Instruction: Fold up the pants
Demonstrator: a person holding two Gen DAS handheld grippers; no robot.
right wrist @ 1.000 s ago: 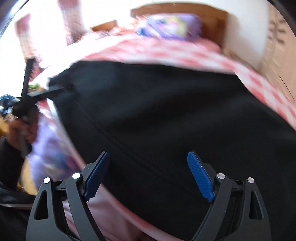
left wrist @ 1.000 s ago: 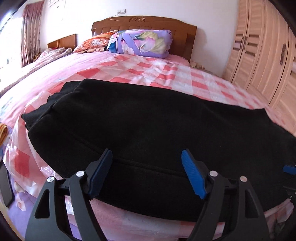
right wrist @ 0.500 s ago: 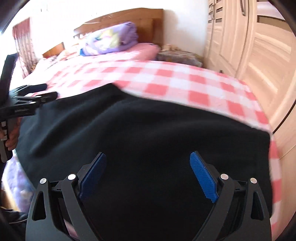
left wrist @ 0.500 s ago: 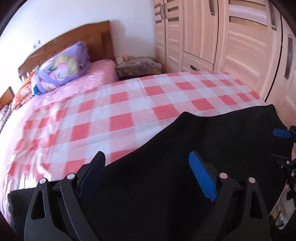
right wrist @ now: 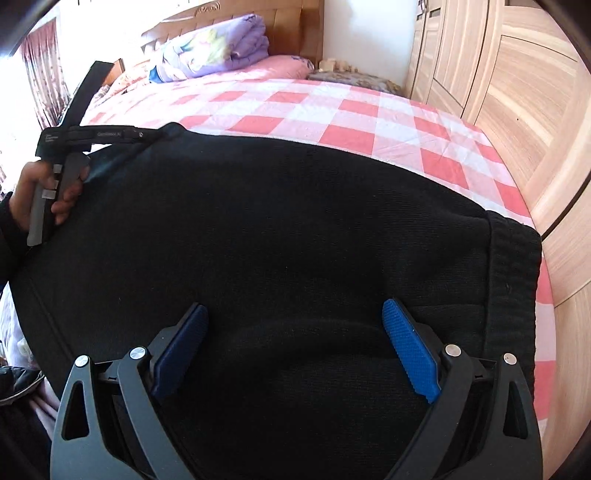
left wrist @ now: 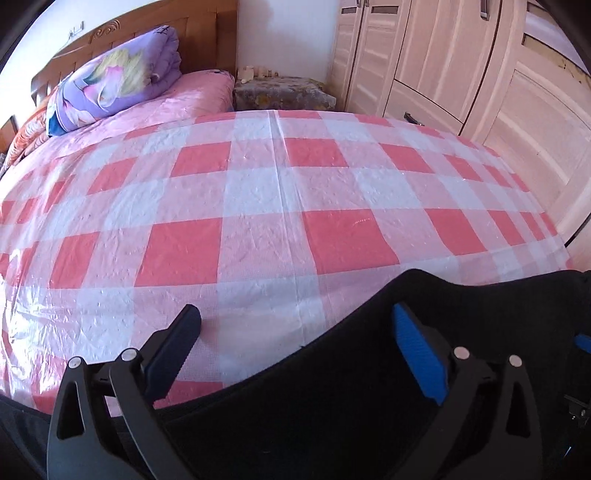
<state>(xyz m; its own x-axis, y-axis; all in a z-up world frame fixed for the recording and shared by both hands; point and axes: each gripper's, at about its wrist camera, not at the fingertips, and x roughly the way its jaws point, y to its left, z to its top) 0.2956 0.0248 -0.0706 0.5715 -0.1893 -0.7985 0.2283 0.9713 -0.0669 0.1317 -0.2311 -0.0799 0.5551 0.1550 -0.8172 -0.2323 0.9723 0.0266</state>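
Note:
Black pants (right wrist: 280, 236) lie flat across the near part of a bed with a pink-and-white checked cover (right wrist: 332, 110); their ribbed waistband or hem (right wrist: 513, 280) is at the right end. My right gripper (right wrist: 295, 332) is open just above the pants' near edge, empty. My left gripper (left wrist: 295, 343) is open over the pants' far edge (left wrist: 369, 354), its left finger over the checked cover (left wrist: 258, 221). It also shows in the right wrist view (right wrist: 92, 134), held by a hand at the pants' left corner.
A folded purple floral quilt (left wrist: 118, 77) and wooden headboard (left wrist: 147, 22) are at the bed's far end. A wooden wardrobe (left wrist: 480, 74) stands along the right side, with a small covered nightstand (left wrist: 280, 92) beside the bed.
Both grippers have swung right along the pants; the left wrist view now looks across the bare checked cover, the right one over the pants' right end. Both stay open.

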